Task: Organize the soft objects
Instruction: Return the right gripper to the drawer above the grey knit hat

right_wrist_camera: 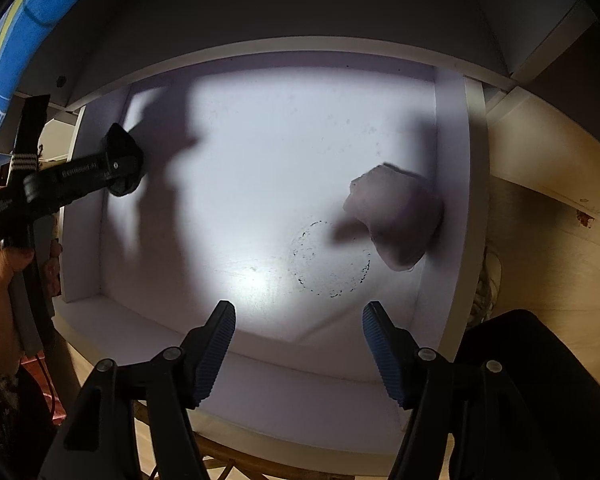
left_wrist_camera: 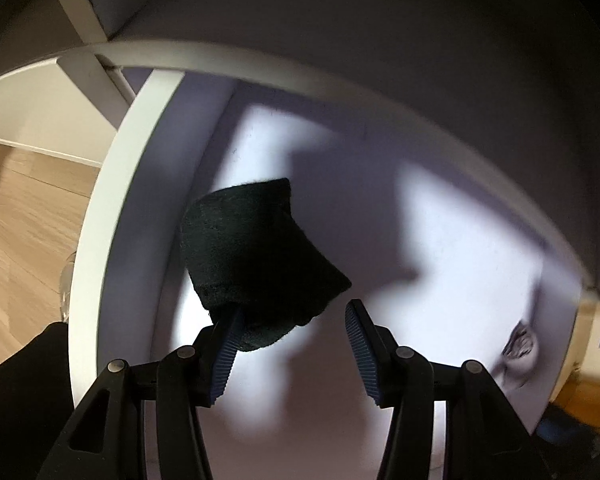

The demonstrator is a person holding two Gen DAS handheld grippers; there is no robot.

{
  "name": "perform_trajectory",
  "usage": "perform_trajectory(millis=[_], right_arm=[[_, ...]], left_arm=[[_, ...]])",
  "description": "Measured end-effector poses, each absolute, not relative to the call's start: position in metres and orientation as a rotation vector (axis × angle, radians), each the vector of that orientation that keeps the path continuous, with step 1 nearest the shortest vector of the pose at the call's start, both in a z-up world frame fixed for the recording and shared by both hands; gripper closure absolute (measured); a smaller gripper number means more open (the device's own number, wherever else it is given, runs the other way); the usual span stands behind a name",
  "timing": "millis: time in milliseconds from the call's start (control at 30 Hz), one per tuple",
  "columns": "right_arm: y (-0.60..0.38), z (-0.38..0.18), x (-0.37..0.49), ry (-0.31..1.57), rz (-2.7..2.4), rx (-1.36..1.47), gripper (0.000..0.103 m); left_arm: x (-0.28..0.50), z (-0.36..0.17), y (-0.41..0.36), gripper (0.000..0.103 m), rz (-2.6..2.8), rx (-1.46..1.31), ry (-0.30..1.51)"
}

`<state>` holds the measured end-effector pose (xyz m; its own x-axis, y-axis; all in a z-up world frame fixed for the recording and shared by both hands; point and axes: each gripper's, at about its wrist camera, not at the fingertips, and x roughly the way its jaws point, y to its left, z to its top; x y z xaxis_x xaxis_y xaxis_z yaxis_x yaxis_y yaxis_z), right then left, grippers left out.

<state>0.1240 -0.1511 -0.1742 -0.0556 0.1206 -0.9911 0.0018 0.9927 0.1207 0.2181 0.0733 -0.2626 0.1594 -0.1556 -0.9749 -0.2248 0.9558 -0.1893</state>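
A dark rolled sock (left_wrist_camera: 256, 256) rests against the left pad of my left gripper (left_wrist_camera: 294, 312), near the left wall of a white drawer (left_wrist_camera: 140, 184). The right pad stands clear of it, so the jaws are open. The right wrist view shows the same sock (right_wrist_camera: 122, 138) at the tip of the left gripper (right_wrist_camera: 120, 166), by the drawer's left wall. A pale rolled sock (right_wrist_camera: 396, 220) lies on the drawer floor near the right wall. My right gripper (right_wrist_camera: 298, 320) hangs open above the front of the drawer (right_wrist_camera: 260, 380), with nothing between its fingers.
A faint ring-shaped mark (right_wrist_camera: 332, 260) is on the drawer floor. A person's hand (right_wrist_camera: 4, 268) grips the left tool's handle. A blue patterned thing (right_wrist_camera: 16, 40) sits at the upper left. Wooden floor (left_wrist_camera: 32, 220) lies outside the drawer. A dark shape (right_wrist_camera: 532, 380) is at the lower right.
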Motion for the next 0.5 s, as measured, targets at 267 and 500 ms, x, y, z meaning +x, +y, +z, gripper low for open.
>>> perform_trajectory(millis=[267,500], right_arm=[[-0.151,-0.179,0.124,1.634,0.105,0.105,0.035],[-0.150,-0.178,0.126,1.636,0.104,0.111,0.035]], left_arm=[[0.230,-0.253,0.083,0.032,0.085,-0.353,1.376],[0.237,-0.260,0.076,0.050,0.159,-0.180,1.417]])
